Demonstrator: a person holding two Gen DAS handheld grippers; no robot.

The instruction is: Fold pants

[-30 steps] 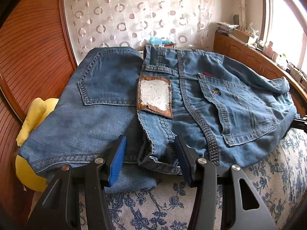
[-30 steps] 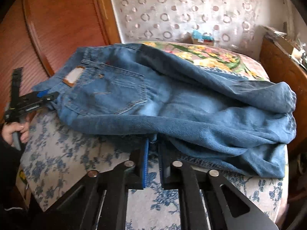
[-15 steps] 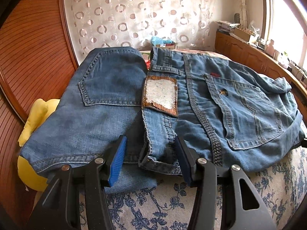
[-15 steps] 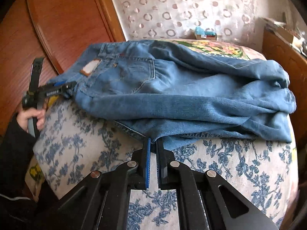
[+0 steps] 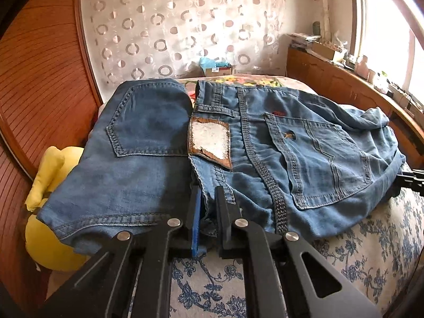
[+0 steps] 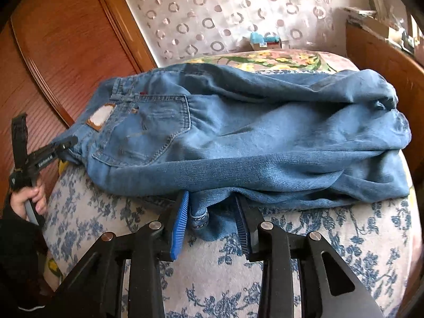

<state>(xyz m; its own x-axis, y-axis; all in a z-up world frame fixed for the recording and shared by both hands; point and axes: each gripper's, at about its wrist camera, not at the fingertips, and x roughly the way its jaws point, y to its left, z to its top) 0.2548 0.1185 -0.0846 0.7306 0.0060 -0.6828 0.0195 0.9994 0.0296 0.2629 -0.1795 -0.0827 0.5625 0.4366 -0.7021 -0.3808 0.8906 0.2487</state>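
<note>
While my left claw (image 5: 206,209) has just been closing and now pinches the waistband edge of the jeans (image 5: 265,159), right under the leather patch (image 5: 210,143), the fold looks to me only partly made. The jeans lie on the bed (image 6: 265,270) straight ahead of both claws, their legs already brought over the seat: ahead of my left claw and to its left a doubled layer with one back pocket (image 5: 151,122) lies beside the waistband. My right claw (image 6: 212,224) has just been opening; its pads are spread, with a hem end of denim lying loose between them and neither pad pressing on it. In the right wrist view the far end of the cloth, up and to the right of that claw, is bunched and rumpled, not flat. I judge that at least one more fold and a good smoothing are left before this is a neat packet. As for containers, I see only a small cardboard box (image 6: 266,42) well beyond the jeans by the curtain (image 6: 212,13), with something light blue poking out of it; I cannot tell what.
</note>
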